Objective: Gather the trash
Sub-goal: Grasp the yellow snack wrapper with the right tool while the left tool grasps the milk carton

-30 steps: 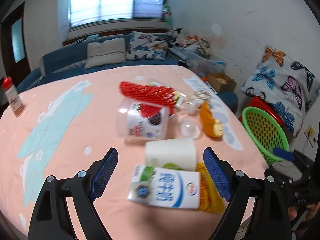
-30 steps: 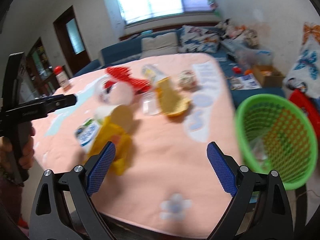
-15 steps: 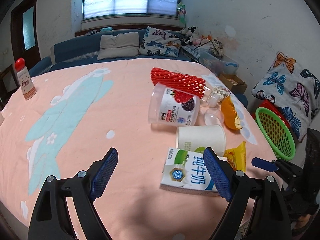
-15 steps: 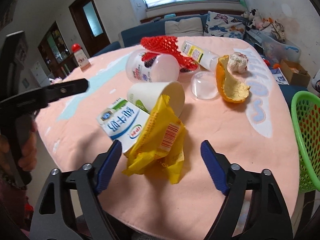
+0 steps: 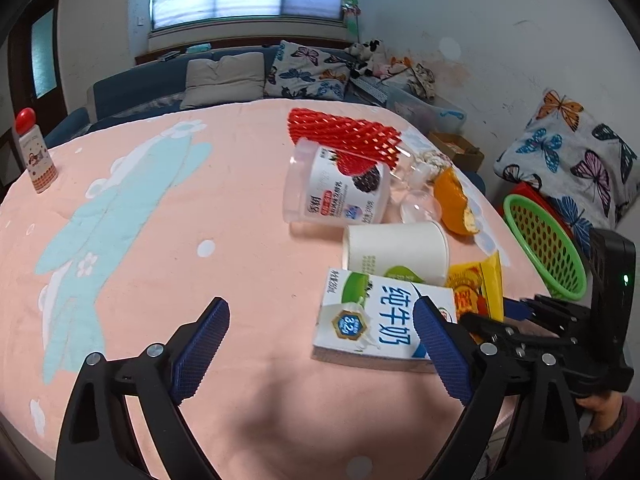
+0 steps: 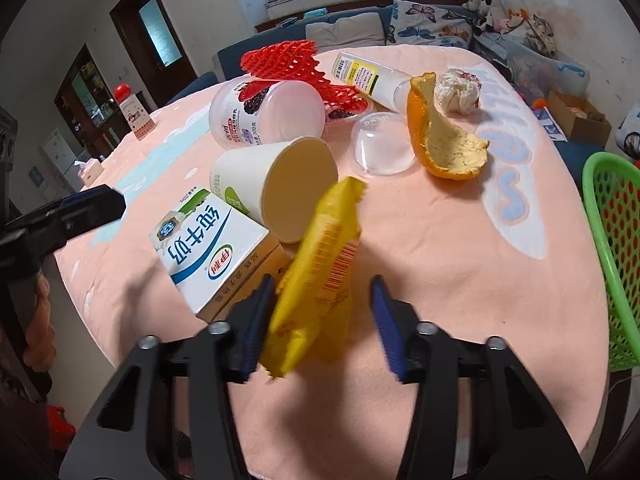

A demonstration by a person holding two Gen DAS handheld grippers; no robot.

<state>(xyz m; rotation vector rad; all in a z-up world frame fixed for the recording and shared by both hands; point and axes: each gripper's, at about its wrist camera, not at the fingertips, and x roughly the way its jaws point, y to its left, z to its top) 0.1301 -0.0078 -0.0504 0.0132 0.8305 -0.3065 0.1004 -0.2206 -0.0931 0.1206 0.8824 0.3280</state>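
Note:
A pile of trash lies on the pink tablecloth: a yellow snack wrapper [image 6: 320, 280], a milk carton [image 6: 208, 248], a paper cup [image 6: 276, 188], a yogurt tub [image 6: 264, 116], red foam netting [image 6: 296, 64], orange peel [image 6: 444, 144], a clear lid [image 6: 380, 148], a bottle [image 6: 368, 76] and crumpled tissue [image 6: 458, 90]. My right gripper [image 6: 322, 324] is open, its jaws around the wrapper's near end without pinching it. My left gripper [image 5: 320, 344] is open and empty, near the milk carton [image 5: 380, 320]. The wrapper [image 5: 476, 292] and right gripper [image 5: 516, 312] show in the left wrist view.
A green mesh basket [image 6: 612, 248] stands off the table's right edge, also in the left wrist view [image 5: 540, 244]. A red-capped bottle [image 5: 34, 152] stands at the table's far left. A sofa with cushions [image 5: 224, 76] lies behind the table.
My right gripper moved forward to the yellow wrapper and its jaws narrowed around it. My left gripper drifted left and back, so the milk carton now lies by its right finger.

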